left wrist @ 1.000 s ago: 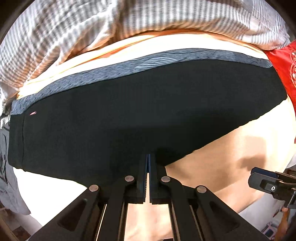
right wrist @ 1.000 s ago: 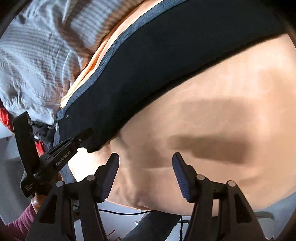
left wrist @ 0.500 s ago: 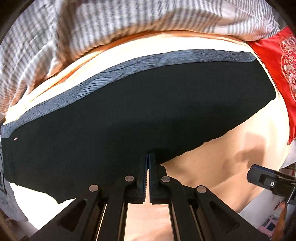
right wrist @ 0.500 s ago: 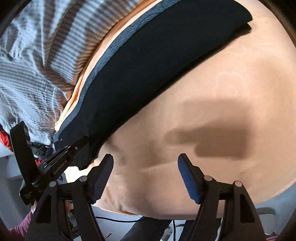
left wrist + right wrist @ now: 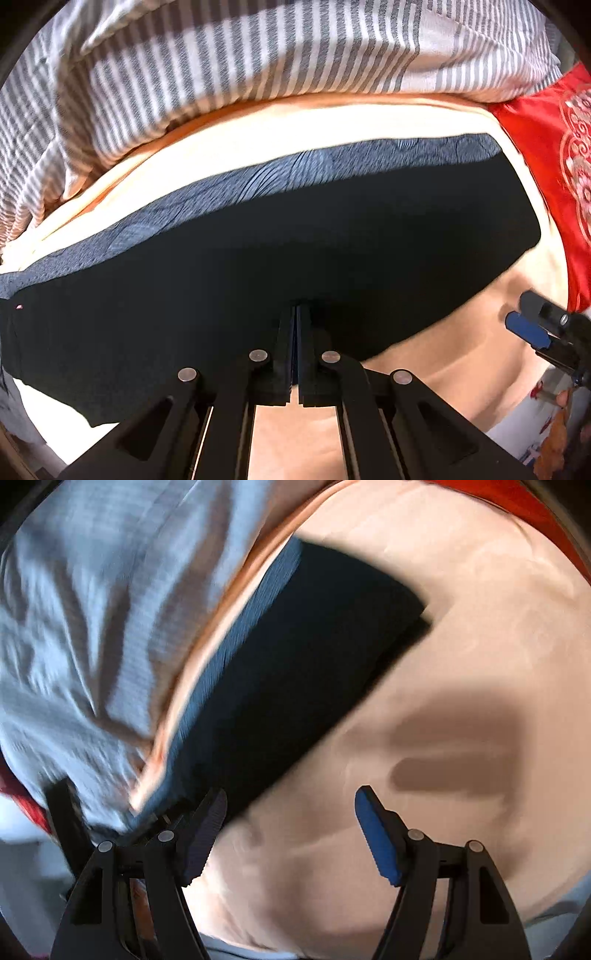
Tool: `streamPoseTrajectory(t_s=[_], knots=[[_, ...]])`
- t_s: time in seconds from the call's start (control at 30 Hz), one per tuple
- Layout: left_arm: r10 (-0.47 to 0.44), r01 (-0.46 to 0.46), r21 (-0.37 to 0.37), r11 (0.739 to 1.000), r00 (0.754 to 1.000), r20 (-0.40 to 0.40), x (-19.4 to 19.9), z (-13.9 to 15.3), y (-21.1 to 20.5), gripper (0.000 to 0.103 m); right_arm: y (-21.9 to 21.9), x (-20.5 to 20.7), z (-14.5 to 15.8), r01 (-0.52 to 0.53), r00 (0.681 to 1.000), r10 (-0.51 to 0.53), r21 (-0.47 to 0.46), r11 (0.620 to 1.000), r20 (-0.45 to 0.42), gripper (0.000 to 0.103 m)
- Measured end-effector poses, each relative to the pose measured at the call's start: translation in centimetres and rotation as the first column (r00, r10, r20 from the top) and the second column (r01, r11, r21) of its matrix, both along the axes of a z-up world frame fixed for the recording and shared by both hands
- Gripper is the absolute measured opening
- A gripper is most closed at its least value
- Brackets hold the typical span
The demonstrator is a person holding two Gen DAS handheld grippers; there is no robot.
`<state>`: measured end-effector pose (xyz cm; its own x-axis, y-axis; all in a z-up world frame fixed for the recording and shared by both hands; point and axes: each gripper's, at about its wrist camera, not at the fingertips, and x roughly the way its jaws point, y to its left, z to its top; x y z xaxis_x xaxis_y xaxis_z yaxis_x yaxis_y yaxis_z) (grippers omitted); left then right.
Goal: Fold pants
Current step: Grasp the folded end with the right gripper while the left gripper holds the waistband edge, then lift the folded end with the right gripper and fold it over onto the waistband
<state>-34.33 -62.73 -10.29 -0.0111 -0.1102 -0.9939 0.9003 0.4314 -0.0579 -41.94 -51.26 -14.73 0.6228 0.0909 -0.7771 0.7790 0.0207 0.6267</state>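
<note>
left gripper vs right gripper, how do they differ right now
The left gripper has its jaws pressed together on the near edge of the black pants; the right gripper has its jaws spread wide and holds nothing. The left sits over the pants, the right over the bare peach sheet. Both are black two-finger tools.

No text, label, brand or number can be read in either view. The red cloth (image 5: 554,155) at the right edge of the left wrist view carries a pale embroidered scroll pattern (ornament, not lettering). A tiny pink mark on the dark pants (image 5: 295,251) near their left end is too small to tell. The right wrist view is blurred, and nothing legible stands on anything there.
</note>
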Motion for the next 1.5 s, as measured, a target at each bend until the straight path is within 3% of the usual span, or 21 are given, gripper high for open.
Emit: streamPoseTrajectory(t_s=[0.2, 0.3, 0.67, 0.93, 1.5], knots=[[0.049, -0.049, -0.018, 0.999, 0.999, 0.011, -2.6, -2.2, -6.0, 0.001, -2.7, -3.4, -2.3, 0.16, 0.982, -0.156, -0.027, 0.987, 0.106, 0.076], [0.065, -0.065, -0.011, 0.998, 0.998, 0.018, -3.7, -3.4, -6.6, 0.001, -3.5, -4.3, -3.7, 0.226, 0.955, -0.22, -0.009, 0.974, 0.201, 0.076], [0.078, -0.078, 0.009, 0.997, 0.996, 0.053, -5.8, -4.9, -10.4, 0.001, -6.8, -0.4, -4.5, 0.206, 0.917, -0.186, -0.019, 0.978, 0.352, 0.076], [0.101, -0.102, 0.023, 0.994, 0.993, 0.056, -5.6, -5.5, -10.7, 0.001, -7.0, 1.6, -4.6, 0.144, 0.948, -0.127, -0.038, 0.989, 0.29, 0.072], [0.107, -0.109, 0.03, 0.994, 0.993, 0.047, -4.6, -5.5, -9.3, 0.001, -7.0, 1.6, -4.8, 0.143, 0.952, -0.129, -0.03, 0.989, 0.277, 0.072]])
